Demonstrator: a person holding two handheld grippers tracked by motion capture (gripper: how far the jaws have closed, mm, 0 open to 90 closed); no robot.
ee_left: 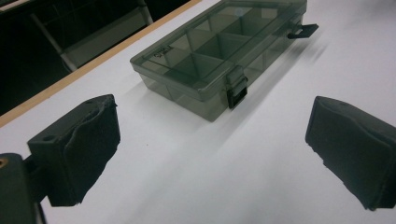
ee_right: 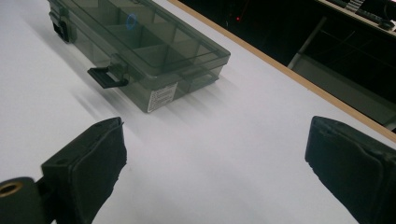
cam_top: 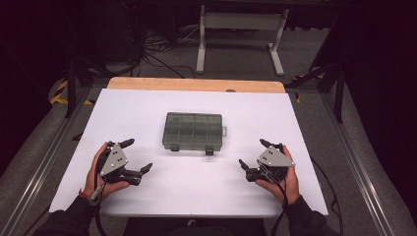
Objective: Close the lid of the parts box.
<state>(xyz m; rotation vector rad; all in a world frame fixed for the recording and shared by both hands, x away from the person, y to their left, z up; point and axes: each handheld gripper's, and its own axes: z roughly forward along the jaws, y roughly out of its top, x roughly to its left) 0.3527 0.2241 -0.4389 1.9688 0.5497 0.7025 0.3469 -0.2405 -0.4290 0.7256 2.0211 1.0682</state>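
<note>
The room is dark, with a grey carpeted floor (cam_top: 236, 59) carrying loose cables and one white frame stand (cam_top: 241, 29) beyond the far edge of the work area.

One bench (cam_top: 196, 84) with a light wood top stands in the middle. One white sheet (cam_top: 196, 187) covers nearly all of it, leaving a wood strip bare along the far edge.

One storage box (cam_top: 193, 130) lies flat on the sheet, near the centre and slightly toward the far side. It is smoke-grey, translucent, lidded, and divided into compartments. Two latches sit on its near long side: the left latch (ee_left: 236, 88) lies flat against the wall, and the right latch (ee_left: 302, 31) sticks outward. One white label (ee_right: 162, 97) is fixed to a side wall.

Two tongs are present, one per hand, both near the front edge of the sheet. The left tongs (cam_top: 136, 155) stand with jaws spread wide and hold nothing. The right tongs (cam_top: 252, 153) stand likewise, jaws wide apart and empty. Both are well apart from the storage box, which lies between them and farther back, and both point toward it.
</note>
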